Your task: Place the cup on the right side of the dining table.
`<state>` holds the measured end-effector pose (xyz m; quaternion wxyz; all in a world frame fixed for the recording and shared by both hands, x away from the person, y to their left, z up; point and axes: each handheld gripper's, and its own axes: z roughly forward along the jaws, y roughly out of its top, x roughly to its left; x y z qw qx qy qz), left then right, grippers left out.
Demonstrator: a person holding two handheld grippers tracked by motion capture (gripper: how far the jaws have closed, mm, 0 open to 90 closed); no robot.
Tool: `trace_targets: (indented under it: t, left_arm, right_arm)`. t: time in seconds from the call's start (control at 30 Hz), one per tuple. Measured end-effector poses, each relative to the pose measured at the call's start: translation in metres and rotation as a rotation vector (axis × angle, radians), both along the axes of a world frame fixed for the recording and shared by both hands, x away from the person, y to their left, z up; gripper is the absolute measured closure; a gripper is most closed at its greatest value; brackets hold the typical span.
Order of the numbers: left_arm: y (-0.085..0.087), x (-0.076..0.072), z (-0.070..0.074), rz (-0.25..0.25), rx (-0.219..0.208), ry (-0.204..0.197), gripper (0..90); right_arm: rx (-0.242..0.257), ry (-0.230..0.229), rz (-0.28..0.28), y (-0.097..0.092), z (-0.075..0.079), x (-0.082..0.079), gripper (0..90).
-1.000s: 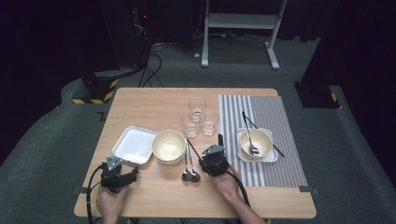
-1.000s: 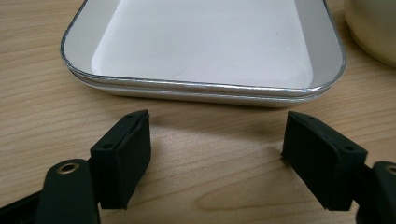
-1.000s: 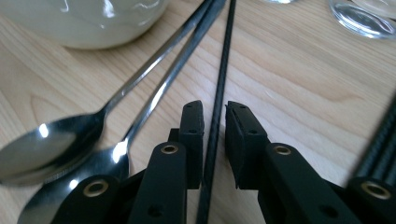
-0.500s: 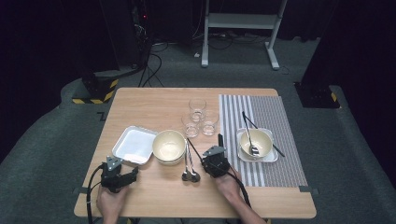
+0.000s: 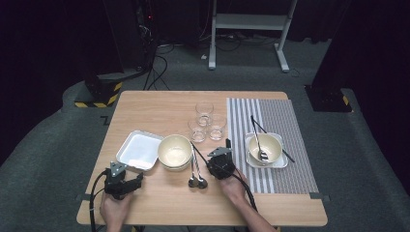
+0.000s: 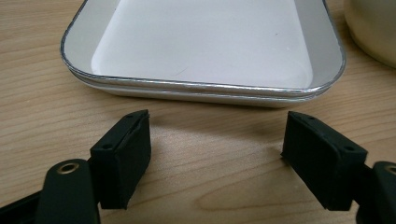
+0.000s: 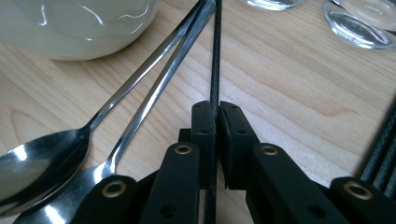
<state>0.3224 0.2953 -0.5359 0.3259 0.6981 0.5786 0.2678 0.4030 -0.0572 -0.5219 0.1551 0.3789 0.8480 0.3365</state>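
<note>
Right gripper [image 7: 215, 122] has just been closing and is now clamped on a black chopstick [image 7: 215, 56] lying on the table, spoons [image 7: 140, 88] just left of it. Left gripper [image 6: 215, 154] stands apart, empty, before the tray [image 6: 205, 88]. Judged step: chopstick pickup; next calls for a level lift clear of the spoons.

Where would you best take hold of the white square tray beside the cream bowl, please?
Grip the white tray by its near rim, approaching low along the table from the person's side. The raised, rounded lip overhangs the wood and faces the open left claw, so one jaw could probably slip under it and the other over. The cream bowl crowds its right side.
</note>
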Motion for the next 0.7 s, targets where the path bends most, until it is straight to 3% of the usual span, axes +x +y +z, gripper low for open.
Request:
trace_targets:
  t: [0.7]
  left_arm:
    - [0.000,0.000,0.000,0.001,-0.003,0.001,23.8]
  right_arm:
    - [0.000,0.010,-0.009,0.004,0.001,0.016,83.9]
